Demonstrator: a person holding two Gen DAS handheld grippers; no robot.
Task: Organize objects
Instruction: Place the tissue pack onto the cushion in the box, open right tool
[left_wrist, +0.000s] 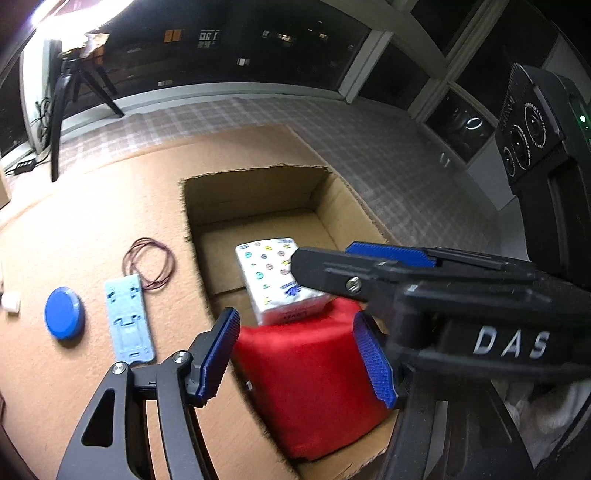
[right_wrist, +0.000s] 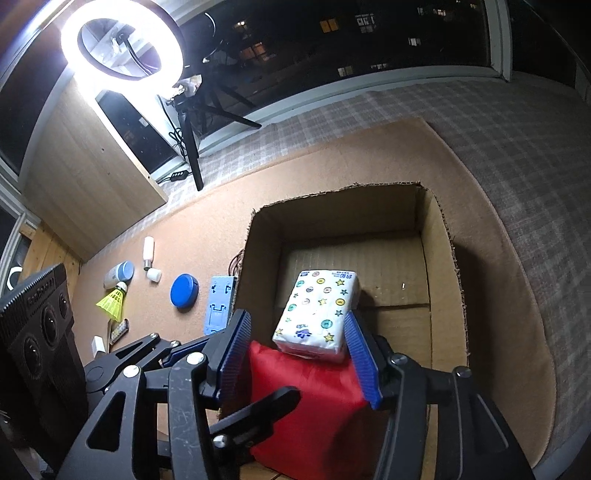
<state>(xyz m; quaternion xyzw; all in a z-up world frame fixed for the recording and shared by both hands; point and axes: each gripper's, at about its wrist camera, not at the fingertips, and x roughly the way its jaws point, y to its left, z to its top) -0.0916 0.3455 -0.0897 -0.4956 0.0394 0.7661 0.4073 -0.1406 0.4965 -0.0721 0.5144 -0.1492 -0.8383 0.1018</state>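
An open cardboard box (left_wrist: 255, 192) (right_wrist: 443, 236) sits on the brown mat. Inside lie a red fabric bundle (left_wrist: 310, 384) (right_wrist: 314, 413) and a white tissue pack with coloured prints (left_wrist: 275, 280) (right_wrist: 321, 314), which leans on the bundle. My left gripper (left_wrist: 299, 354) is open over the red bundle, holding nothing. My right gripper (right_wrist: 299, 354) is open above the box, with the tissue pack and bundle between its fingers but not gripped. The right gripper's fingers (left_wrist: 391, 254) also cross the left wrist view above the tissue pack.
Left of the box on the mat lie a light blue plastic plate (left_wrist: 127, 317) (right_wrist: 219, 304), a blue round lid (left_wrist: 62, 314) (right_wrist: 184, 291), a loop of red wire (left_wrist: 149, 267), a yellow shuttlecock (right_wrist: 112, 301), a small white bottle (right_wrist: 148, 251) and a blue-white jar (right_wrist: 118, 274). A ring light (right_wrist: 122, 40) on a tripod stands behind.
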